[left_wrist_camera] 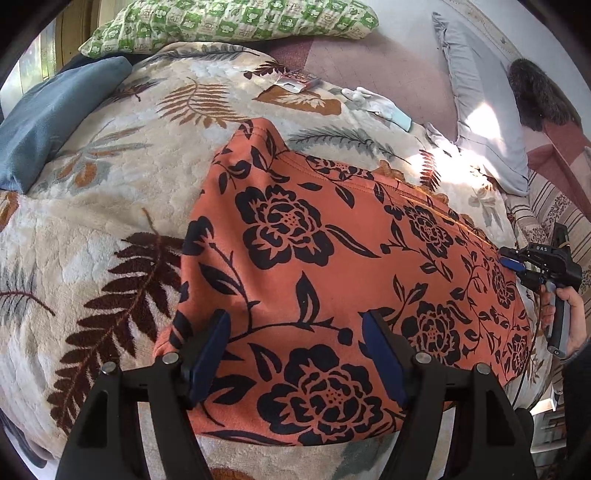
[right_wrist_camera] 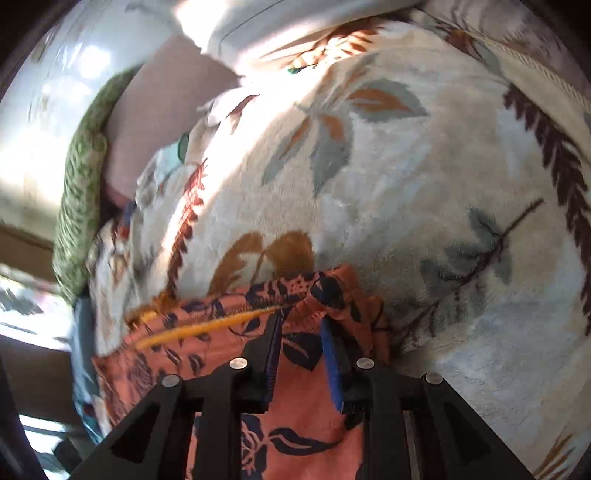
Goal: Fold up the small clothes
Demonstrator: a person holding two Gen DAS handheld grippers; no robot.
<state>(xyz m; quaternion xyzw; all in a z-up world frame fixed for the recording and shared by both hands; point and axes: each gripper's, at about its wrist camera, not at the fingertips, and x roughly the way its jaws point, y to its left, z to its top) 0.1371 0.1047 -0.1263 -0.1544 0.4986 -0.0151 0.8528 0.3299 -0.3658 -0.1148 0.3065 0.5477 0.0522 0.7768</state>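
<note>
While I hold both grippers low over the bed, the cream leaf-print blanket (left_wrist_camera: 110, 206) spreads beneath everything, and I place the rest by the orange floral garment (left_wrist_camera: 314, 280) lying on it. That garment, rust-orange with dark navy flowers, lies mostly flat in the middle of the blanket, its far edge carrying a yellow-orange stitched trim (right_wrist_camera: 207, 326) and one far corner rumpled into a small bunch. Beyond the garment, at the head of the bed, lies a green checked pillow (left_wrist_camera: 229, 22); off to the garment's far left sits a blue-grey cushion (left_wrist_camera: 48, 125), and to its far right a pale grey pillow (left_wrist_camera: 480, 110) catches bright sun. Just past the garment's far edge rest a small white cloth (left_wrist_camera: 373, 101) and a shiny little packet (left_wrist_camera: 295, 83). My left gripper (left_wrist_camera: 295, 354) hovers over the garment's near edge with its blue-padded fingers (left_wrist_camera: 210, 354) spread wide apart, nothing pinched between them. My right gripper (right_wrist_camera: 301, 332) is at the garment's bunched far corner, jaws only narrowly parted; rumpled fabric lies between the tips, though the pads do not appear to press on it. From the left camera, my right hand (left_wrist_camera: 570, 317) is seen on that gripper's handle at the garment's right side.
</note>
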